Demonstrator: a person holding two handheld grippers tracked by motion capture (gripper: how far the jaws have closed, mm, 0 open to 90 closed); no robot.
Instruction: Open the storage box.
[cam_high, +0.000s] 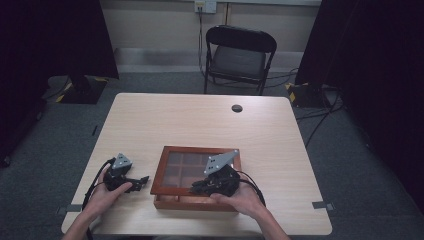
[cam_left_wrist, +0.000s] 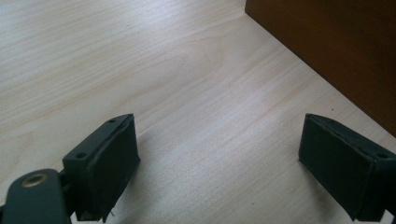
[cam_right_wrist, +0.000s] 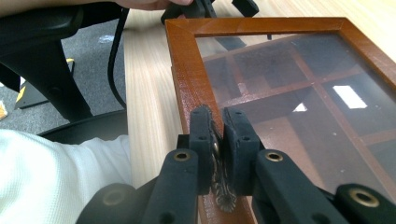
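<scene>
While the wooden box (cam_high: 196, 200) sits at the worktop's (cam_high: 200, 120) near edge, just right of centre, its glass lid (cam_right_wrist: 299, 93) lies flat and closed over the compartments. The right gripper (cam_right_wrist: 218, 140) is clamped tight on a small brass pull (cam_right_wrist: 218, 184) fixed to the lid's front frame, jaws nearly touching with the metal tab pinched between the pads. In the high view the right gripper (cam_high: 212, 184) is seen over the box's front edge, at the side nearest the person. The left gripper (cam_high: 135, 182) rests on the worktop just left of the box, apart from it; its jaws stand wide with nothing between them, and the box's side wall (cam_left_wrist: 336, 51) is seen ahead and to the right of them.

Key relation: the pull sits mid-front on the lid frame, and the hinge line is judged to run along the far edge, parallel to the worktop's far edge, though no hinge can be made out. A lift up and away from the person is therefore judged likely, swinging the lid about that far side. The right hand is already on the task's thing; the left is nearer the box's left wall and could steady it if the box slides. The slim tab could slip during the swing.
</scene>
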